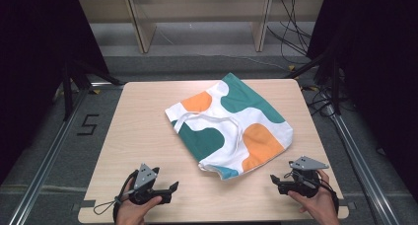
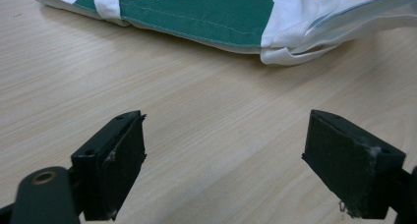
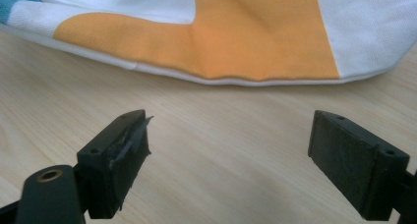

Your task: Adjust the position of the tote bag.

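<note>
Tote bag (image 1: 231,124) flat mid-table, ahead of and between 2 grippers: left gripper (image 1: 170,188), right gripper (image 1: 276,178), jaws spread, empty; right nearer.

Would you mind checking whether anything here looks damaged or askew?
The pad on one finger of the right tool is torn and peeling at its tip. The tote bag lies skewed to the table edges, its near corner rumpled.
</note>
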Available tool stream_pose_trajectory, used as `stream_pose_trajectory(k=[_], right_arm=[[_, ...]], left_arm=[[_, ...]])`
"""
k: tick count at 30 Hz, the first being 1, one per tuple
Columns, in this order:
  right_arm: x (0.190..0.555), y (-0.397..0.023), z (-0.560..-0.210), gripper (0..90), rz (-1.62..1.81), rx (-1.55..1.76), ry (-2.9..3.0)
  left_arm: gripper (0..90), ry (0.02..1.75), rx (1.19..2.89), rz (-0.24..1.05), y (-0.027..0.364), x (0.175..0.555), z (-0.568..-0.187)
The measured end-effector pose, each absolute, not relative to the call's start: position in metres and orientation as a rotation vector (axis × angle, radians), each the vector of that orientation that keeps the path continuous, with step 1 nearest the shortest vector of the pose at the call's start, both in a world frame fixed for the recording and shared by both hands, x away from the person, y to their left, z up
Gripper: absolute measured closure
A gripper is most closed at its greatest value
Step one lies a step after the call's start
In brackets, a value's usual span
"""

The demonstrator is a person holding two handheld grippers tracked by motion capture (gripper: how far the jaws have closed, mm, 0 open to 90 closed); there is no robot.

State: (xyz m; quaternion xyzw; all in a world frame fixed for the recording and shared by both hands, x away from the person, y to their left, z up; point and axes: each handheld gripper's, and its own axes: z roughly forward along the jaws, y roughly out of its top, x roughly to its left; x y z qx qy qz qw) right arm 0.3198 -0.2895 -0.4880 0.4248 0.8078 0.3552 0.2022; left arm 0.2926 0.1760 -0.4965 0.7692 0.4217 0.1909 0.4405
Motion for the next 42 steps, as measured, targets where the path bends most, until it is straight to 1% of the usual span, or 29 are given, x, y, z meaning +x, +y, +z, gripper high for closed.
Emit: stream_pose_trajectory(k=[3, 5, 11, 12, 23, 25, 29, 30, 31, 33, 35, 36, 42], right_arm=[[0.316, -0.285, -0.487, 16.3, 1.003, 1.256, 2.245], [0.318, -0.286, -0.487, 17.3, 1.006, 1.173, 2.247], [0.316, -0.282, -0.483, 21.2, 1.015, 1.181, 2.226], [0.317, -0.283, -0.483, 22.0, 1.011, 1.136, 2.23], [0.32, -0.274, -0.476, 24.5, 1.038, 1.1, 2.216], [0.319, -0.269, -0.474, 24.8, 1.053, 1.138, 2.236], [0.325, -0.26, -0.47, 25.2, 1.057, 1.075, 2.24], [0.325, -0.26, -0.47, 25.2, 1.057, 1.075, 2.24], [0.326, -0.255, -0.467, 25.4, 1.071, 1.07, 2.249], [0.328, -0.254, -0.465, 25.8, 1.073, 1.038, 2.248], [0.328, -0.246, -0.462, 26.7, 1.101, 1.049, 2.259], [0.329, -0.242, -0.46, 26.8, 1.11, 1.029, 2.259], [0.334, -0.211, -0.45, 28.7, 1.159, 0.914, 2.32]], left_arm=[[14.9, 1.046, 1.92, 0.484, 0.175, 0.292, -0.496], [15.0, 1.043, 1.925, 0.482, 0.175, 0.292, -0.496], [14.9, 1.045, 1.929, 0.481, 0.175, 0.292, -0.497], [14.9, 1.027, 1.945, 0.494, 0.176, 0.293, -0.496], [15.0, 1.047, 1.933, 0.497, 0.175, 0.293, -0.497], [15.0, 1.045, 1.934, 0.501, 0.175, 0.294, -0.497], [15.0, 1.05, 1.934, 0.501, 0.174, 0.293, -0.497], [15.0, 1.04, 1.962, 0.507, 0.176, 0.294, -0.497], [15.0, 1.048, 1.943, 0.505, 0.175, 0.294, -0.497], [15.0, 1.043, 1.976, 0.506, 0.177, 0.295, -0.497], [15.1, 1.063, 1.943, 0.51, 0.175, 0.295, -0.498], [15.1, 1.026, 1.983, 0.523, 0.178, 0.296, -0.497], [15.2, 1.065, 1.939, 0.513, 0.176, 0.296, -0.499]])
